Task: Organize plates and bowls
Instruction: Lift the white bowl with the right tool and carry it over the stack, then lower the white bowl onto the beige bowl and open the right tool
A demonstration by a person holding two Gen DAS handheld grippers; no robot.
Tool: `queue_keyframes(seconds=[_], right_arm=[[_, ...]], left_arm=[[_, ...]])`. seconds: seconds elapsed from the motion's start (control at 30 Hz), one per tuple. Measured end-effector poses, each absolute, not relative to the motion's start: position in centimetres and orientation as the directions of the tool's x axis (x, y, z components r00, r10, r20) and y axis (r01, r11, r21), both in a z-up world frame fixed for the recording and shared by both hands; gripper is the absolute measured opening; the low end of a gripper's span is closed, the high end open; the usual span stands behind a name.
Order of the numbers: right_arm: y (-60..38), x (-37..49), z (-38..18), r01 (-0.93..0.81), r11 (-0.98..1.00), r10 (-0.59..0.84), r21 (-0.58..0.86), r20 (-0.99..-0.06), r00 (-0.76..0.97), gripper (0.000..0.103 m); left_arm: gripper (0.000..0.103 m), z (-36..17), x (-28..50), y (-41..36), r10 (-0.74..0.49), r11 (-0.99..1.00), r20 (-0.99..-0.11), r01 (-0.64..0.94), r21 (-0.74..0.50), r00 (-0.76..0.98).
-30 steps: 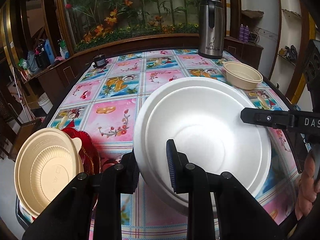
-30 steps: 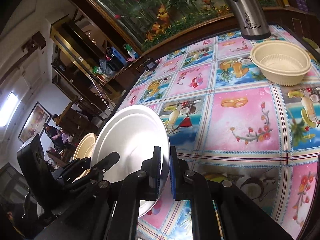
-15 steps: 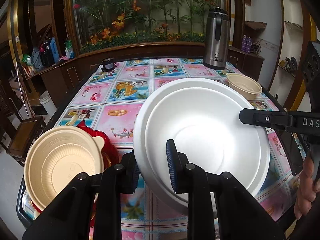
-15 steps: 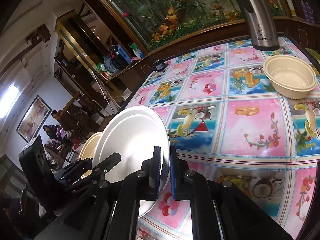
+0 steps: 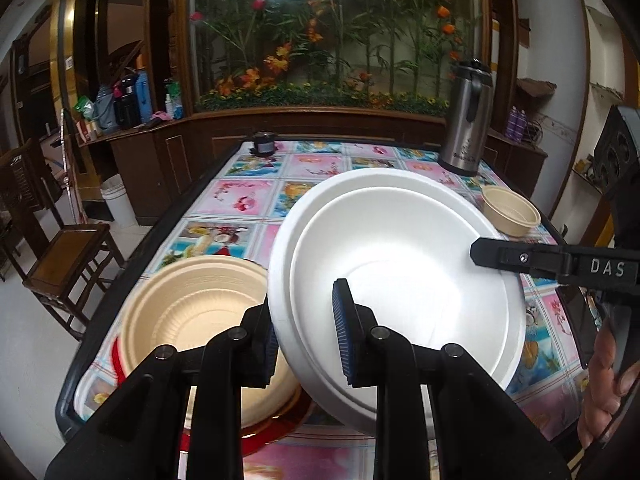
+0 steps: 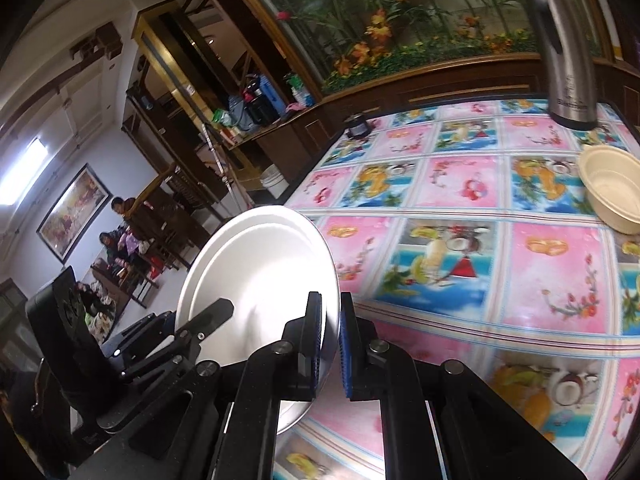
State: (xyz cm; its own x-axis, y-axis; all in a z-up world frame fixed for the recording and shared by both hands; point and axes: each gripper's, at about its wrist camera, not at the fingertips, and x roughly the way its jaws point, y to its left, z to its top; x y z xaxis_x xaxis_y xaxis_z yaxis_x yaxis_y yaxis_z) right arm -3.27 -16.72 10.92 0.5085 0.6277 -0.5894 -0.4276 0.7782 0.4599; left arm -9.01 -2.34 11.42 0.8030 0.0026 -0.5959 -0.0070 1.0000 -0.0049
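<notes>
Left hand-held gripper (image 5: 306, 346) and right hand-held gripper (image 6: 330, 346) each clamp opposite rims of the white plate (image 5: 400, 276), held tilted above the bench (image 6: 460, 208), beside the beige bowl (image 5: 192, 312).

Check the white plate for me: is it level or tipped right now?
Tipped. The white plate is held off the table, its rim pinched by left gripper and right gripper.

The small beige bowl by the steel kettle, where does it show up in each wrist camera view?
Left wrist: small beige bowl at right, beyond the white plate's far rim.
Right wrist: at the right edge, on the tablecloth.
Shared landmark: the steel kettle, just behind it in both.
</notes>
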Motion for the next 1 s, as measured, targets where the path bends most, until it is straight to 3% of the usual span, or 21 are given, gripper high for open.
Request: queue_keyframes(seconds=[0.43, 0.93, 1.0], right_arm=[[-7.2, -2.0, 9.2, -0.477, 0.734, 0.671, 0.484, -0.626, 0.397, 0.008], [-2.8, -0.1, 6.7, -0.474, 0.754, 0.638, 0.456, -0.682, 0.358, 0.008], [-2.6, 0.0, 6.4, -0.474, 0.751, 0.639, 0.459, -0.686, 0.348, 0.012]], left_arm=[[0.022, 9.8, -9.5, 5.5, 0.113, 0.982, -0.617, -0.183, -0.052, 0.779], [0.022, 8.4, -8.6, 7.7, 0.145, 0.967, -0.647, -0.246, -0.068, 0.749], [0.022, 8.4, -8.7, 7.8, 0.149, 0.966, -0.647, -0.251, -0.068, 0.748]])
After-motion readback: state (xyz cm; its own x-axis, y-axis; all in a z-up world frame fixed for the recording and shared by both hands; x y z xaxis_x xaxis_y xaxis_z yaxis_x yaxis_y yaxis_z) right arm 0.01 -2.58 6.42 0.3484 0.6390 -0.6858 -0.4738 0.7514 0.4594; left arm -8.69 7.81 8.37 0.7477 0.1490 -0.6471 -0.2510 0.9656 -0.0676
